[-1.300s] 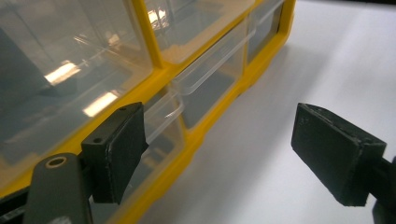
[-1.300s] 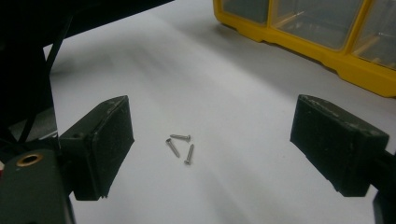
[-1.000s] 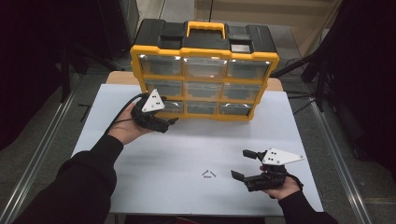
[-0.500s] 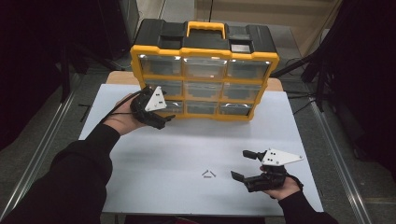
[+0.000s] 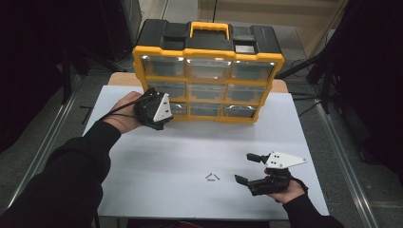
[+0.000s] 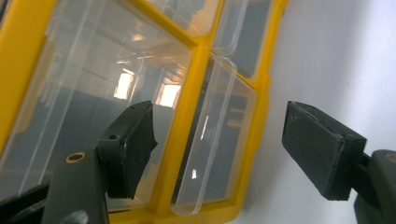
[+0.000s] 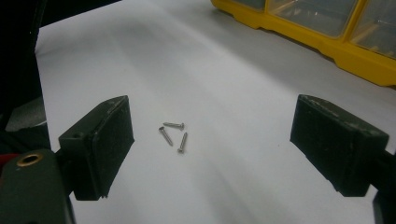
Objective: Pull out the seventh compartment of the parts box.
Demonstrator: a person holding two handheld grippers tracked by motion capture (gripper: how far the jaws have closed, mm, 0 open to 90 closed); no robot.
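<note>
Two tools in my hands, both released. My left tool [image 5: 164,111] raised at lower-left corner of yellow-and-black plastic organiser box [image 5: 207,71] with clear drawers; in left gripper view its jaws stand wide apart astride yellow frame post, clear plastic drawer [image 6: 219,140] between them, neither jaw touching it that I can tell. My right tool [image 5: 252,167] low over white bench [image 5: 190,147], jaws spread. Three small silver screws [image 7: 172,133] lie loose on bench just ahead of it, ungripped, well apart from box
</note>
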